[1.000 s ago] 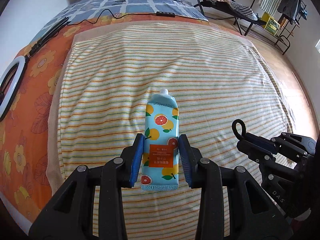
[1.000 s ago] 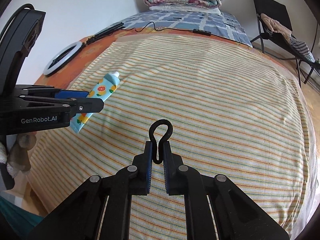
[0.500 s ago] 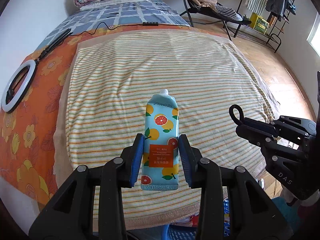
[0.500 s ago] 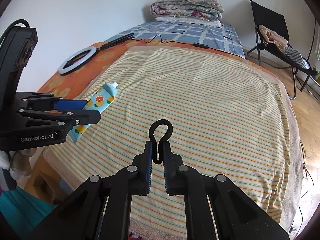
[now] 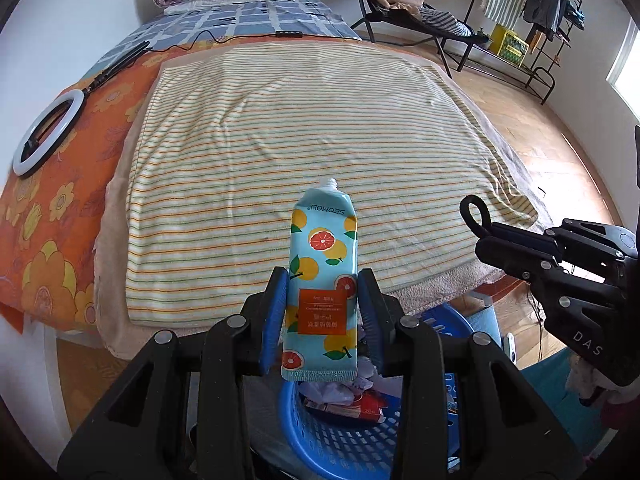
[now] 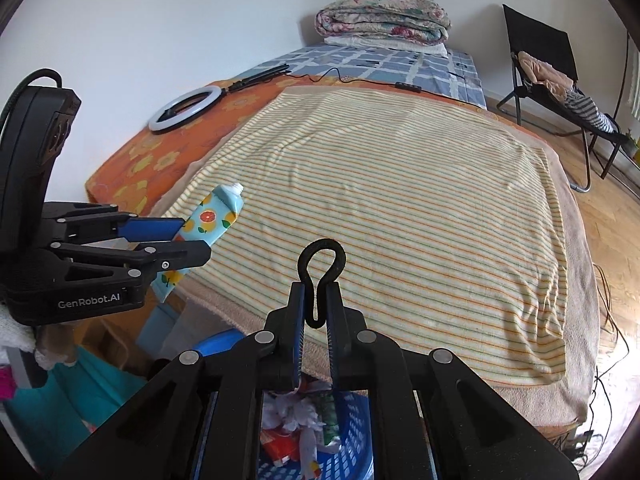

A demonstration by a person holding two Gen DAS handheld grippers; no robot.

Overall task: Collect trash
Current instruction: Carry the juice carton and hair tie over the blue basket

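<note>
From my left wrist camera, the blue basket (image 5: pixel 336 444) is mostly hidden behind the left gripper (image 5: pixel 323 312) and its arms, and its contents show only as crumpled white scraps and a red packet I cannot identify. The small print on the tube (image 5: pixel 323 276) is too fine to read. From my right wrist camera, the basket (image 6: pixel 352 452) is cut off by the bottom edge, and the right gripper (image 6: pixel 316 332) hides the lower end of the black loop (image 6: pixel 322 264).
</note>
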